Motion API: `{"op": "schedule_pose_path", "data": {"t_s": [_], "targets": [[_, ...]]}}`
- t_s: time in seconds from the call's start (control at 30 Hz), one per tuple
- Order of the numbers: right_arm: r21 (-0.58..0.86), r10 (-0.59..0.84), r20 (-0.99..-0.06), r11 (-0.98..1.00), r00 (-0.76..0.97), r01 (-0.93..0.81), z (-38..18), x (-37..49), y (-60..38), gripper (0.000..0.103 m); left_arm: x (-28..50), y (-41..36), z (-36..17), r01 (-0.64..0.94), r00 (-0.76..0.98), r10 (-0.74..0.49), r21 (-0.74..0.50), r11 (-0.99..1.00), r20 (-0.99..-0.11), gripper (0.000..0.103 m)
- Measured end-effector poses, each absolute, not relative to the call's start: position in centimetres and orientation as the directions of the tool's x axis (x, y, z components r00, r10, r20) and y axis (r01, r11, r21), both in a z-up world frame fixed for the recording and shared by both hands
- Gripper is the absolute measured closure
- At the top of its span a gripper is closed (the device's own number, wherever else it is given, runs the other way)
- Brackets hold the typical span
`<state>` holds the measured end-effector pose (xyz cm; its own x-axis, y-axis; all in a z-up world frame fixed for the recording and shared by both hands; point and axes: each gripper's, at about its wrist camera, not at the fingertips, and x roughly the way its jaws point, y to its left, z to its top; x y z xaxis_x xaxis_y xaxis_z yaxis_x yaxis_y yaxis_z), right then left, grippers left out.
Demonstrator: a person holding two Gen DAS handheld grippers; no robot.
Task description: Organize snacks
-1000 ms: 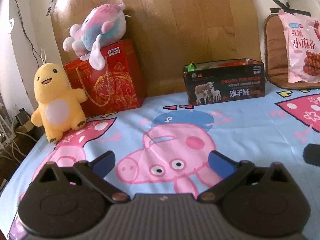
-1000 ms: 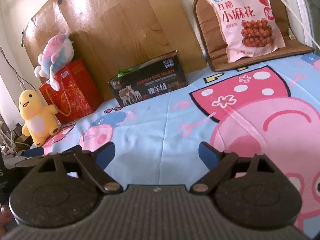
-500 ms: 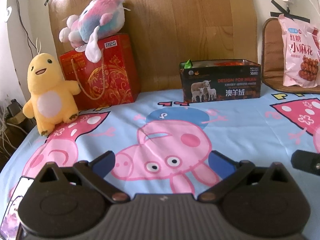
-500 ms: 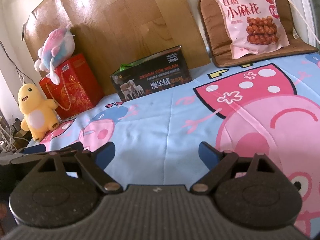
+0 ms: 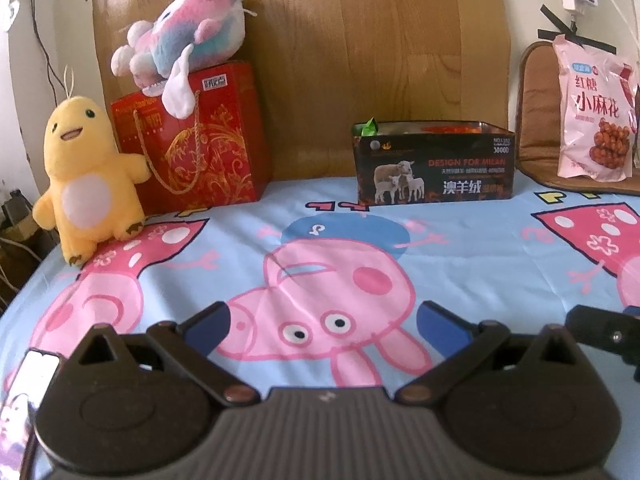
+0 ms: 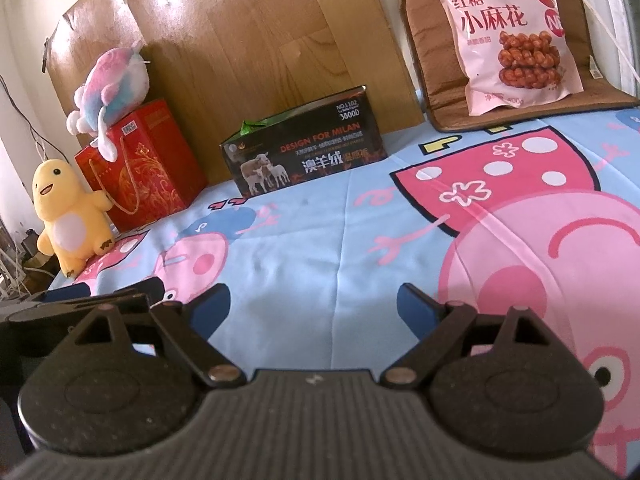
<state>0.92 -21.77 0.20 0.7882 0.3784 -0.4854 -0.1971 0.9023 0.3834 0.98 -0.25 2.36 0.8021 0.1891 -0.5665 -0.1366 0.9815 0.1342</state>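
A black open box (image 5: 434, 164) printed with sheep stands at the back of the bed against the wooden board, with green and orange snack packs showing inside; it also shows in the right wrist view (image 6: 306, 158). A pink snack bag (image 5: 592, 108) leans on a brown cushion at the back right, also in the right wrist view (image 6: 516, 36). My left gripper (image 5: 322, 322) is open and empty, low over the sheet, well short of the box. My right gripper (image 6: 314, 306) is open and empty, to the right of the left one.
A red gift bag (image 5: 192, 148) with a pink-blue plush (image 5: 184, 40) on top and a yellow plush (image 5: 86, 176) stand at the back left. A brown cushion (image 6: 440, 80) leans at the back right. The cartoon bedsheet (image 5: 320, 248) covers the bed; its left edge drops off.
Both grippers have drawn a little lower and tilted up, so the box and the bag sit higher in view. Both stay open and empty.
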Motion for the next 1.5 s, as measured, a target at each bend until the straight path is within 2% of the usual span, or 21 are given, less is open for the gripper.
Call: {"op": "schedule_pose_path", "data": {"t_s": [0.2,0.47,0.93,1.07,1.1,1.17,1.2,1.27,1.5], "targets": [[0.384,0.369,-0.495,0.905,0.787,-0.183,-0.3,1.1,-21.8,0.011,1.7,0.5,1.7,-0.134,0.772,0.150,0.072,0.988,-0.617,0.000],[0.365,0.335,-0.469,0.916,0.817,-0.166,-0.2,0.7,-22.0,0.010,1.4,0.2,2.3,-0.160,0.772,0.174,0.077,0.984,-0.611,0.000],[0.391,0.288,-0.408,0.913,0.867,-0.119,-0.4,-0.1,-23.3,0.006,0.8,-1.6,2.1,-0.083,0.797,0.135,0.114,0.990,-0.589,0.000],[0.366,0.286,-0.399,0.921,0.871,-0.135,-0.2,0.2,-23.4,0.006,1.2,-1.3,0.1,-0.102,0.794,0.174,0.155,0.983,-0.583,0.000],[0.350,0.284,-0.394,0.926,0.874,-0.143,-0.3,0.4,-23.4,0.006,1.8,-1.0,-0.2,-0.100,0.758,0.166,0.139,0.985,-0.631,0.000],[0.279,0.234,-0.418,0.952,0.878,-0.121,-0.6,1.5,-23.5,0.007,1.6,-0.2,0.1,-0.109,0.770,0.142,0.091,0.990,-0.623,0.000],[0.307,0.245,-0.443,0.945,0.862,-0.111,-0.8,2.6,-24.3,0.007,1.6,-0.1,0.1,-0.114,0.770,0.144,0.087,0.990,-0.622,0.000],[0.378,0.263,-0.414,0.920,0.871,-0.098,-0.9,3.6,-25.8,0.007,1.5,-0.2,0.1,-0.109,0.771,0.141,0.089,0.990,-0.622,0.000],[0.388,0.258,-0.354,0.915,0.899,-0.109,-0.7,4.1,-26.9,0.007,1.5,-0.9,1.6,-0.094,0.793,0.122,0.078,0.993,-0.597,0.000]]}}
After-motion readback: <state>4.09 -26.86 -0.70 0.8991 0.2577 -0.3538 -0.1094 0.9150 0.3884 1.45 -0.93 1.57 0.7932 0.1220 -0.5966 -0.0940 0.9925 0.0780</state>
